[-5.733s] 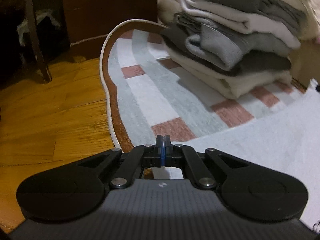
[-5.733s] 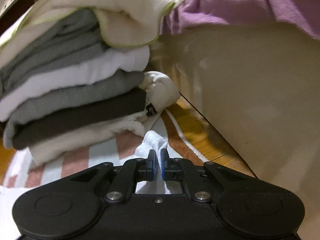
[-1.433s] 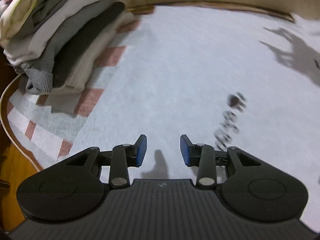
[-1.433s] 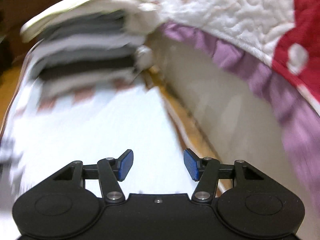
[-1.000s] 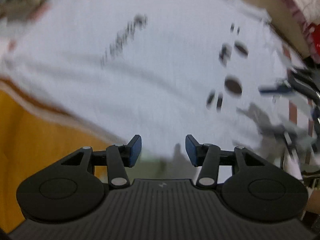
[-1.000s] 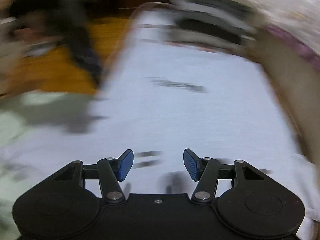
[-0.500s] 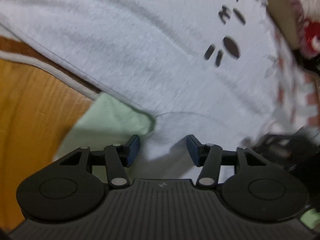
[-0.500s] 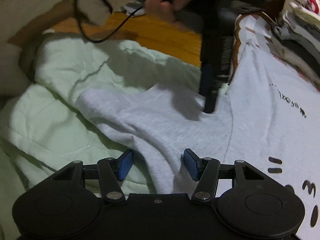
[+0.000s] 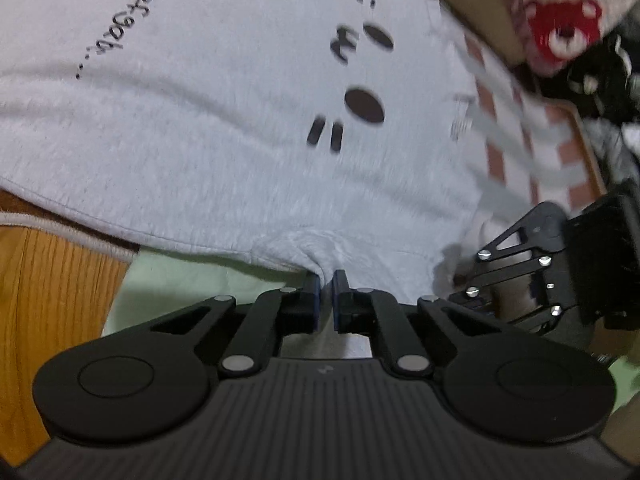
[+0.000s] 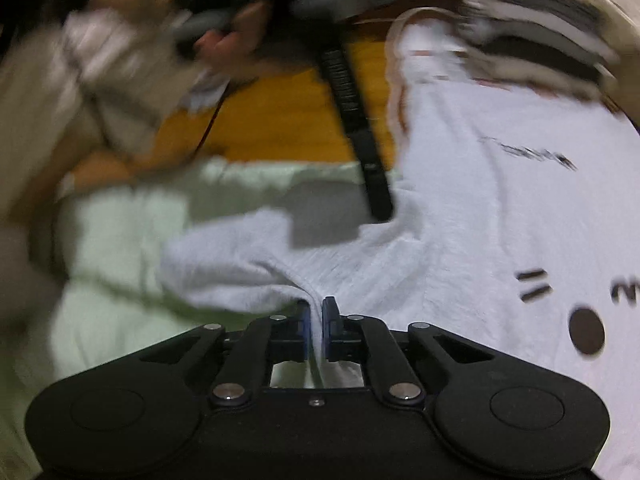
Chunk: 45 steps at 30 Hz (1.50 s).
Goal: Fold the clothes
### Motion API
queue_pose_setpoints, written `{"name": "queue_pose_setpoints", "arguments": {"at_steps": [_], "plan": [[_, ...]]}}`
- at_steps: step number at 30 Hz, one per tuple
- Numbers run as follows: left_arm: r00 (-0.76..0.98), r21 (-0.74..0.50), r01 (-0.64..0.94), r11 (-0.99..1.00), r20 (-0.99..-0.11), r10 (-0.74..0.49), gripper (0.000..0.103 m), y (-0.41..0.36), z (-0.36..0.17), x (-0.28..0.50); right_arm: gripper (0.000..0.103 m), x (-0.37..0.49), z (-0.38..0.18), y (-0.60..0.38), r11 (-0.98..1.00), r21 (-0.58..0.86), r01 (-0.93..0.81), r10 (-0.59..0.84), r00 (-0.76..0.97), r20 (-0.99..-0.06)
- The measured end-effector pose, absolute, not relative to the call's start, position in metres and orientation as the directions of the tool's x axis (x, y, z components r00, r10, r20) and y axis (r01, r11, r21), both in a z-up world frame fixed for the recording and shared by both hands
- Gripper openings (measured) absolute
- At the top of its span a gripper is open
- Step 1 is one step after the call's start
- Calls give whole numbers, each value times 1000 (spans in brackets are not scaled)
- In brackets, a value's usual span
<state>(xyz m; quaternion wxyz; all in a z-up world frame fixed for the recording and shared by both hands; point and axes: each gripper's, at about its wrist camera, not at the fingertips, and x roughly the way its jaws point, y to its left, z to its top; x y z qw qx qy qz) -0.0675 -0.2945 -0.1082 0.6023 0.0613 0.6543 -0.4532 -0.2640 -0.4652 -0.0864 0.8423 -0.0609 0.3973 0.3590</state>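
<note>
A white T-shirt [image 9: 224, 120] with black printed marks and writing lies spread flat on a rug. My left gripper [image 9: 326, 276] is shut on a bunched bit of the shirt's near edge. In the right wrist view the same T-shirt [image 10: 500, 220] runs to the right, and my right gripper [image 10: 316, 304] is shut on a pinched fold of its sleeve end. The left gripper [image 10: 382, 212] shows there as a dark bar pressed into the shirt further back. The right gripper's body [image 9: 560, 272] appears at the right of the left wrist view.
A pale green quilt [image 10: 120, 248] lies under the shirt's near edge, beside wooden floor [image 9: 52, 288]. A stack of folded clothes [image 10: 540, 32] stands at the far end of the checked rug [image 9: 520, 136]. A bed edge with a red bear print [image 9: 560, 36] borders the right. A person's hand [image 10: 224, 44] holds the left gripper.
Both grippers have gone from open to shut, each pinching the white T-shirt's near edge. They moved from the folded stack end of the rug to this end.
</note>
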Motion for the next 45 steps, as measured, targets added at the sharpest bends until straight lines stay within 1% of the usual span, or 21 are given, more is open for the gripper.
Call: {"name": "queue_pose_setpoints", "arguments": {"at_steps": [5,10,15,19,21,24,26,28,29,30,31,33,36,38,39,40,42,45], "plan": [[-223,-564,575,592,-805,-550,5,-314,-88,-44,6,-245,-78,-502,823,311,-475,547,519,-657],[-116,-514,654,555,-793,-598,5,-356,-63,-25,6,-229,-71,-538,859,426,-283,503,613,-609],[-48,-422,716,556,-824,-564,5,-417,-57,-11,6,-226,-83,-571,886,450,-112,383,723,-574],[-18,-382,703,600,-853,-521,5,-456,-72,-3,6,-223,-92,-597,881,472,26,271,791,-548],[-16,-398,669,628,-852,-523,5,-467,-83,-1,5,-222,-97,-610,870,485,94,211,818,-535],[1,-374,681,629,-859,-512,5,-472,-92,-4,6,-227,-98,-613,893,406,195,97,797,-597],[19,-365,680,636,-858,-513,5,-474,-96,-4,6,-232,-92,-608,899,361,248,30,788,-614],[24,-381,655,653,-853,-521,5,-475,-98,0,6,-233,-85,-601,902,344,261,25,764,-645],[30,-380,648,660,-853,-521,5,-477,-99,1,7,-233,-80,-598,914,303,269,4,743,-669],[39,-375,644,666,-854,-519,5,-478,-99,1,10,-233,-75,-593,929,243,278,-32,718,-696],[48,-371,641,672,-855,-517,5,-480,-100,1,10,-235,-70,-587,941,178,287,-78,697,-713],[64,-354,649,673,-857,-512,5,-482,-102,-2,11,-239,-63,-585,946,124,301,-124,685,-718],[75,-338,655,676,-861,-503,5,-485,-108,-4,11,-241,-57,-583,950,98,296,-141,688,-712],[74,-350,641,683,-858,-509,5,-485,-112,-3,11,-244,-54,-583,948,73,310,-160,662,-732],[73,-349,639,686,-860,-506,5,-486,-114,-3,14,-247,-52,-581,948,56,312,-166,640,-750],[77,-344,641,686,-861,-503,5,-488,-115,-3,24,-249,-50,-580,948,34,316,-181,625,-760],[92,-323,654,685,-864,-495,5,-490,-114,-6,31,-254,-46,-577,949,8,317,-199,614,-764],[108,-303,663,685,-866,-488,5,-493,-111,-9,35,-261,-50,-579,946,27,324,-195,631,-751]]}}
